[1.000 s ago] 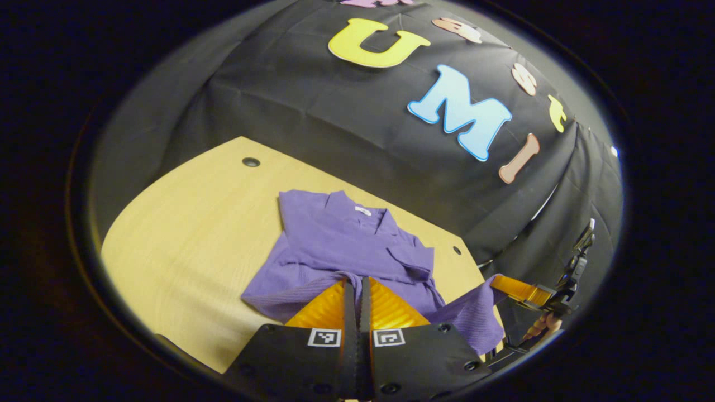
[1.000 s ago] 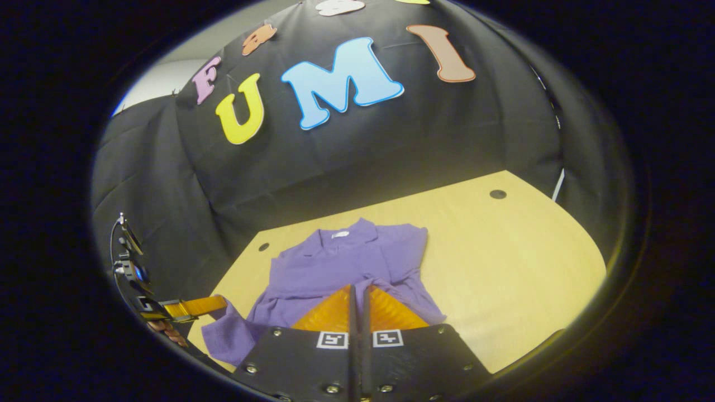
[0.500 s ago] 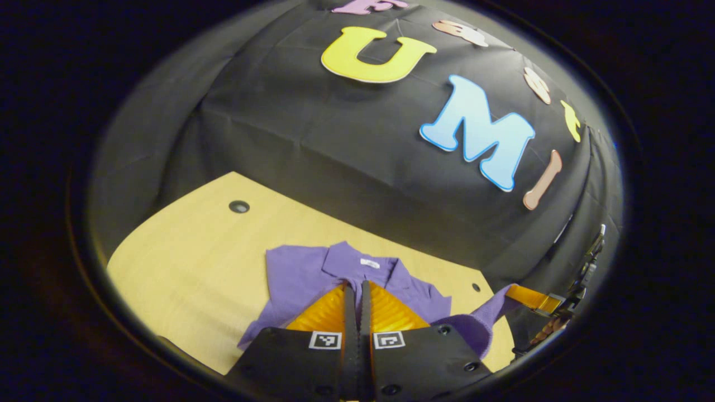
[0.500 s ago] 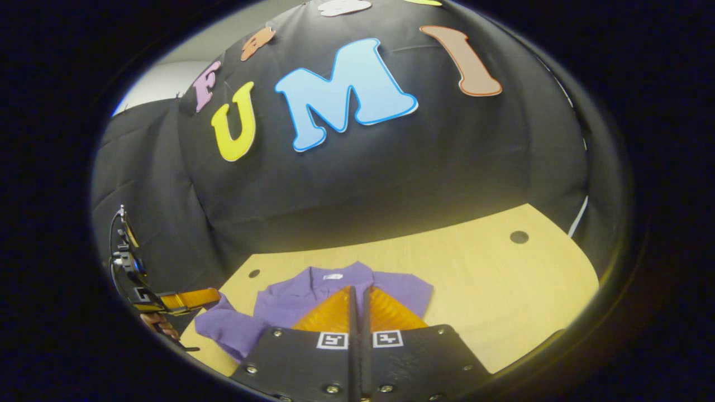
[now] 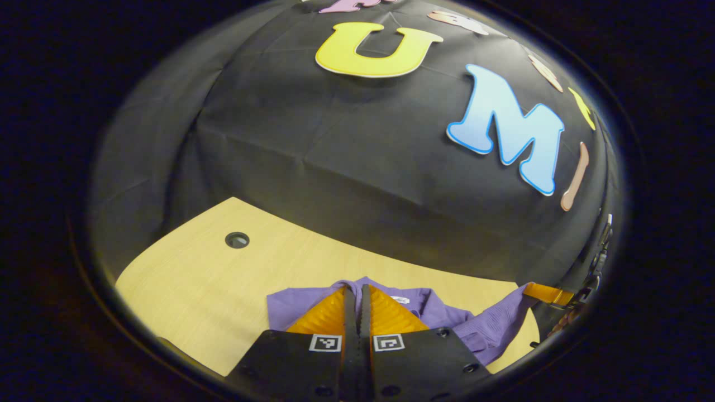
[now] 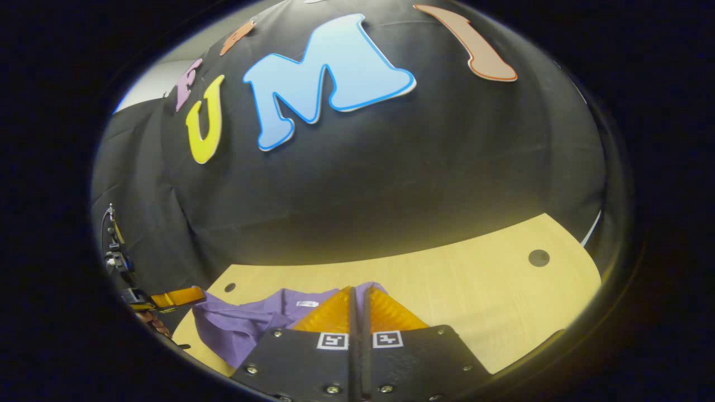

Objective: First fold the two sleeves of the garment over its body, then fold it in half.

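On the table [image 5: 184, 273], close to the black wall, lies the purple garment [image 5: 296, 304]. Its collar end, with a small white tag, rests flat nearest the wall. The sleeves look already folded over the body, though the grippers hide much of it, so I cannot be sure. The last fold, in half, looks like the step going on now: the bottom edge of the garment is lifted off the table and held above the collar end. What is left, I think, is to lay that edge down by the collar and let go.

The left gripper [image 5: 357, 290] has its jaws pressed together. Purple cloth sits right at their tips, so they seem to pinch the garment's edge. The right gripper [image 6: 358, 291] also has its jaws pressed together, with purple cloth at the tips. In the left gripper view, the right gripper shows off to the side of the garment, with a raised flap of cloth hanging from it.
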Tool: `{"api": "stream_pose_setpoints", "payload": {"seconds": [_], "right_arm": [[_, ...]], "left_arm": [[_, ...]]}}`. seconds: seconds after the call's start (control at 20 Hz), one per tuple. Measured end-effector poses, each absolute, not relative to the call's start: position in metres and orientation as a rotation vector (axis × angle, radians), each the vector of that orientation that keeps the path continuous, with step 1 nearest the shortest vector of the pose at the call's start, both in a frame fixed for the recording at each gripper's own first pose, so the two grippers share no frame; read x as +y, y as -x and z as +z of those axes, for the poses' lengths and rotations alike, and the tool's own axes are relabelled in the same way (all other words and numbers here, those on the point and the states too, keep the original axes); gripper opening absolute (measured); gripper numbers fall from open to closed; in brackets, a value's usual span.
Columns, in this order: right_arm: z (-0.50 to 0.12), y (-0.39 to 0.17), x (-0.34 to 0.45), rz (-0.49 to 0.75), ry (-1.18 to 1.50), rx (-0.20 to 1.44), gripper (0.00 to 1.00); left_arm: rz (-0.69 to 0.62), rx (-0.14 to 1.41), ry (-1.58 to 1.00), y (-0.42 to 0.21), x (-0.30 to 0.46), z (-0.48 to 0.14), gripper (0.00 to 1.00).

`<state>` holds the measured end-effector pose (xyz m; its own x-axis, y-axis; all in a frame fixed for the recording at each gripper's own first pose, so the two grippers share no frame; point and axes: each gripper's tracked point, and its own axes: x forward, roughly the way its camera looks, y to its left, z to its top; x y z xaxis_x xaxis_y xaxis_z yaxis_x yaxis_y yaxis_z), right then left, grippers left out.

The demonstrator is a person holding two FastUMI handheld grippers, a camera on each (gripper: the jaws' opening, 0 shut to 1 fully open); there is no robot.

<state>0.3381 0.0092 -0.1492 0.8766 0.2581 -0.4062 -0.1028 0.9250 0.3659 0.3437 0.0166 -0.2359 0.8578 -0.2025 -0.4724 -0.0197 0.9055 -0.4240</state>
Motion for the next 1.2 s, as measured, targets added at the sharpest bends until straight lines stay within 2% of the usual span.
{"api": "stream_pose_setpoints", "payload": {"seconds": [0.45, 0.7, 0.8, 0.85, 0.9, 0.95, 1.0, 1.05, 1.1, 1.2], "right_arm": [[-0.203, -0.364, 0.009, 0.128, -0.256, 0.539, 0.02], [-0.202, -0.361, 0.009, 0.111, -0.173, 0.547, 0.05], [-0.195, -0.353, 0.009, 0.106, -0.141, 0.540, 0.11], [-0.191, -0.350, 0.008, 0.098, -0.133, 0.534, 0.19], [-0.187, -0.347, 0.007, 0.091, -0.129, 0.527, 0.22], [-0.181, -0.342, 0.006, 0.081, -0.124, 0.521, 0.32], [-0.176, -0.338, 0.004, 0.074, -0.123, 0.515, 0.37], [-0.170, -0.332, 0.004, 0.066, -0.120, 0.506, 0.55], [-0.164, -0.326, 0.003, 0.055, -0.115, 0.498, 0.58], [-0.150, -0.313, 0.002, 0.032, -0.102, 0.478, 0.81]], "left_arm": [[-0.024, 0.580, 0.326, -0.358, 0.029, -0.281, 0.06], [-0.062, 0.611, 0.214, -0.355, 0.013, -0.286, 0.13], [-0.090, 0.622, 0.190, -0.350, 0.004, -0.283, 0.12], [-0.106, 0.619, 0.187, -0.348, -0.001, -0.280, 0.15], [-0.120, 0.617, 0.187, -0.343, -0.004, -0.276, 0.28], [-0.133, 0.614, 0.183, -0.339, -0.007, -0.273, 0.35], [-0.143, 0.612, 0.178, -0.335, -0.010, -0.271, 0.31], [-0.161, 0.610, 0.179, -0.330, -0.014, -0.265, 0.41], [-0.176, 0.603, 0.178, -0.324, -0.015, -0.259, 0.51], [-0.193, 0.571, 0.157, -0.312, -0.015, -0.242, 0.70]]}}
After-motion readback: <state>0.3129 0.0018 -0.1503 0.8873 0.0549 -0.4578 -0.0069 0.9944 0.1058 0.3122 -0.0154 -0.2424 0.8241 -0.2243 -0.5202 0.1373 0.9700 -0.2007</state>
